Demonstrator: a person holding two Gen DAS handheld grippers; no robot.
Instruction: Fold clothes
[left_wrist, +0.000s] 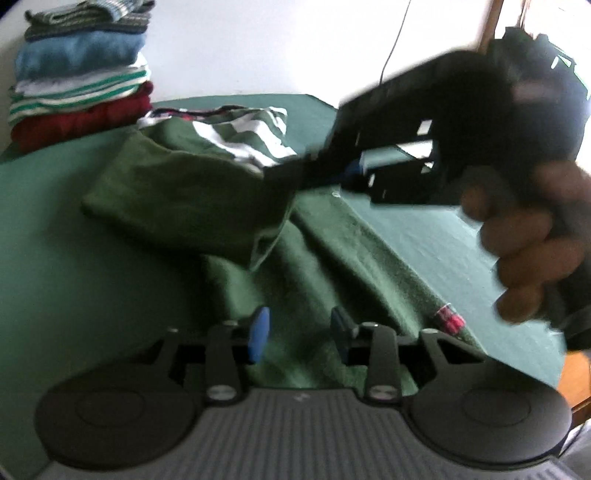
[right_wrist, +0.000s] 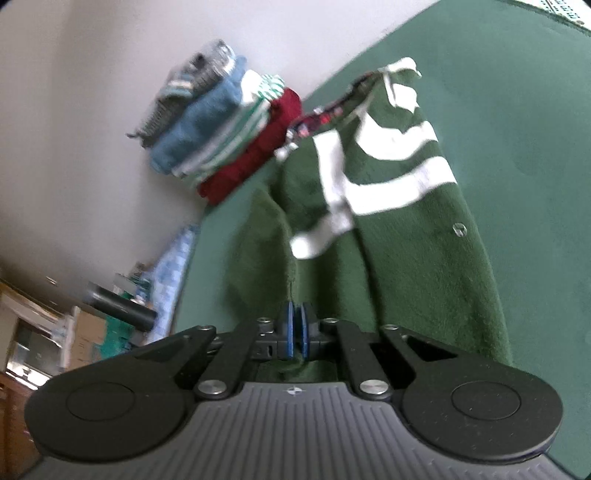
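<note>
Right under your left gripper (left_wrist: 301, 334) the fingers are standing apart with nothing between the blue pads, just hovering over the near end of the green garment (left_wrist: 325, 266). Your right gripper (right_wrist: 294, 326) is doing the real work: its pads are pressed together and pinching a thin fold of that same garment right at the tips. From the left view you're seeing it lifting a flap of cloth up off the green table (left_wrist: 55, 240).

The garment is lying along the middle of the table, white stripes (right_wrist: 399, 166) at the far end, and there's a stack of folded clothes (left_wrist: 81, 74) sitting against the wall at the far left.

Handling-wise, it's looking like a soft fleecy knit, light and floppy, so it's going to be sagging and bunching wherever you're not supporting it. Not slippery, not fragile. There's a small button (right_wrist: 460, 230) near one edge, so it may be a cardigan, hard to tell. I'd be grabbing at a hem edge or corner, both layers together, and matching the right's hold with the left so the fold is staying square.
</note>
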